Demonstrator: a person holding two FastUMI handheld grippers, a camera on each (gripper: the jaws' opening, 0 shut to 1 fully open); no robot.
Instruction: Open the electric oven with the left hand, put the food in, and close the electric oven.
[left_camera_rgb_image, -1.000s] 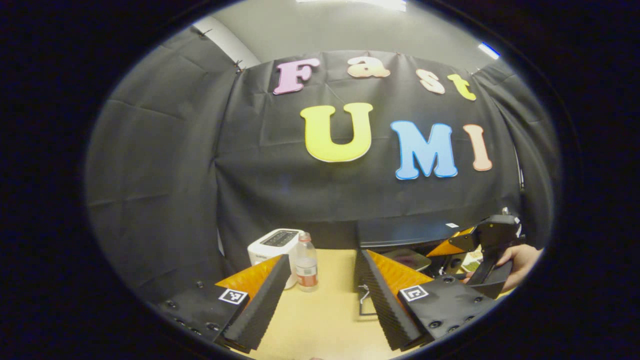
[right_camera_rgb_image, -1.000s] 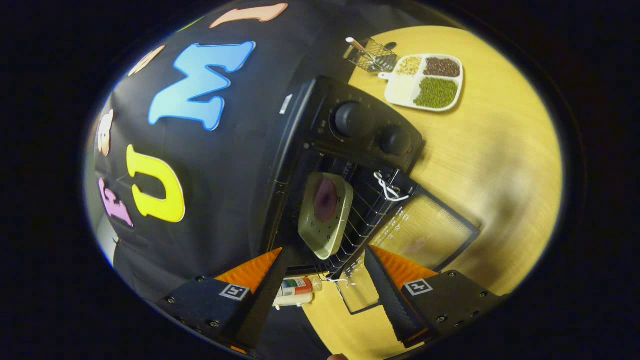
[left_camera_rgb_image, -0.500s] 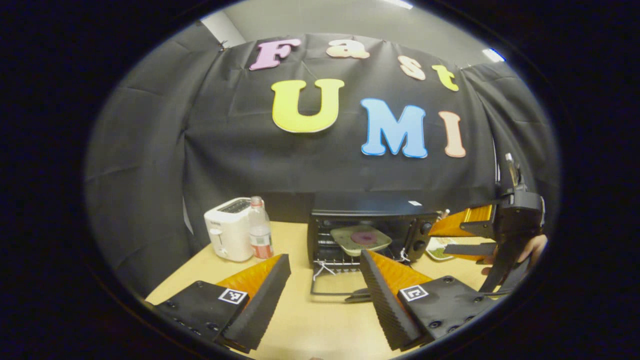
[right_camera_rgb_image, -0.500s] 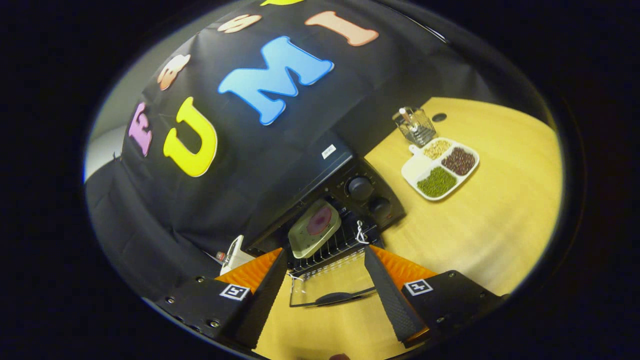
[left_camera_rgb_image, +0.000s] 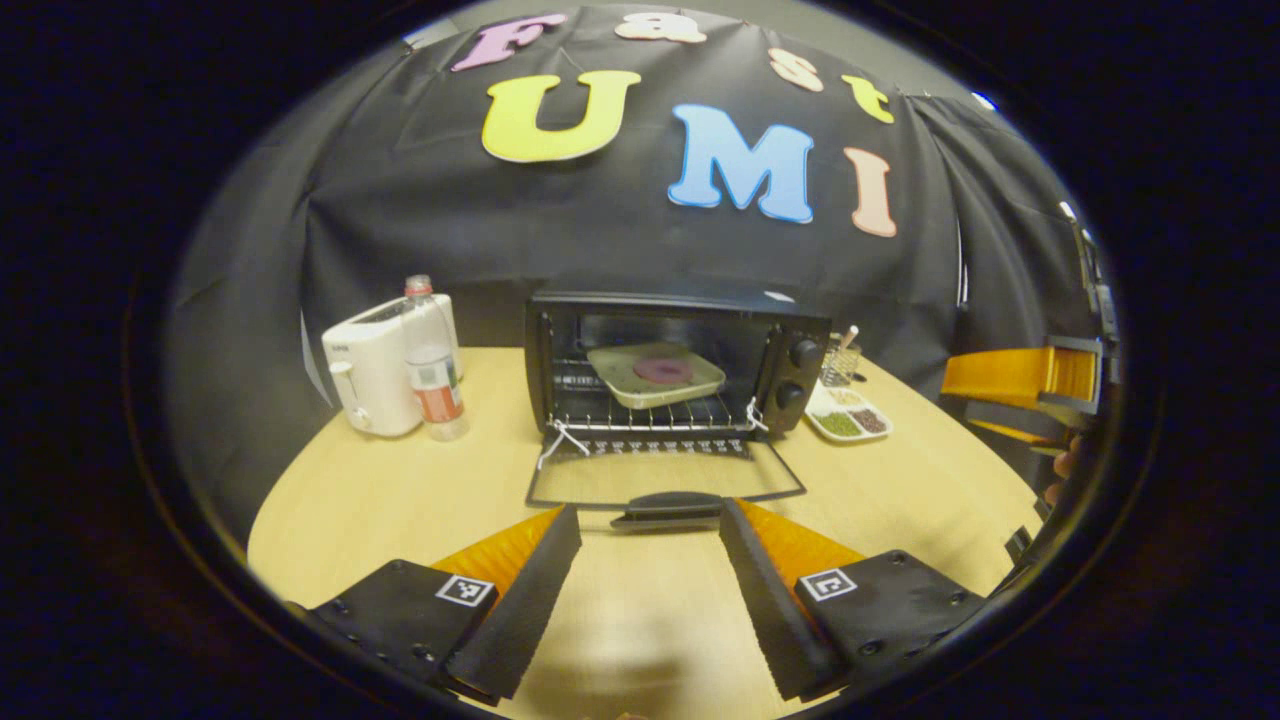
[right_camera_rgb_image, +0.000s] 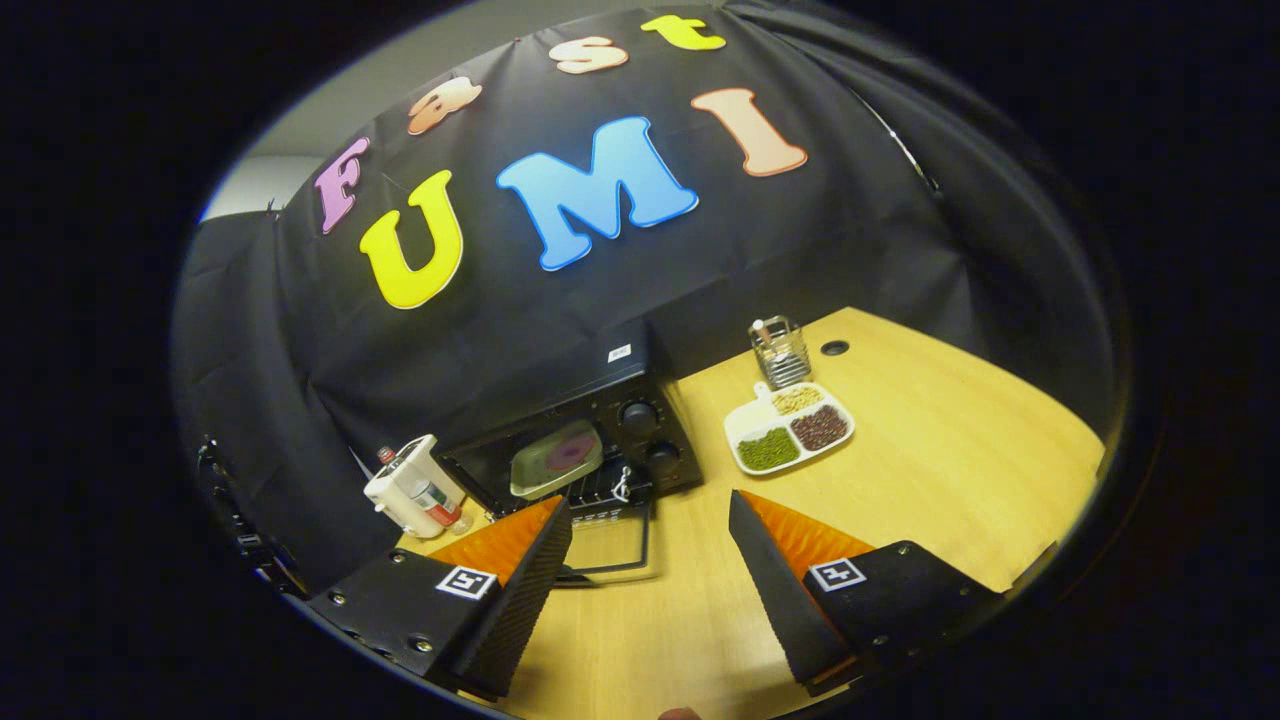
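Left gripper (left_camera_rgb_image: 650, 590) spread wide over the light wooden table (left_camera_rgb_image: 400, 490), pinching nothing — the dropped glass oven door (left_camera_rgb_image: 665, 482) lies just ahead. Right gripper (right_camera_rgb_image: 650, 580) likewise spread and empty. Beyond, the black electric oven (left_camera_rgb_image: 680, 365) stands open, with the pale square plate of purple food (left_camera_rgb_image: 655, 373) on its wire rack. White toaster (left_camera_rgb_image: 380, 365) partly hidden behind a clear bottle (left_camera_rgb_image: 432, 365).
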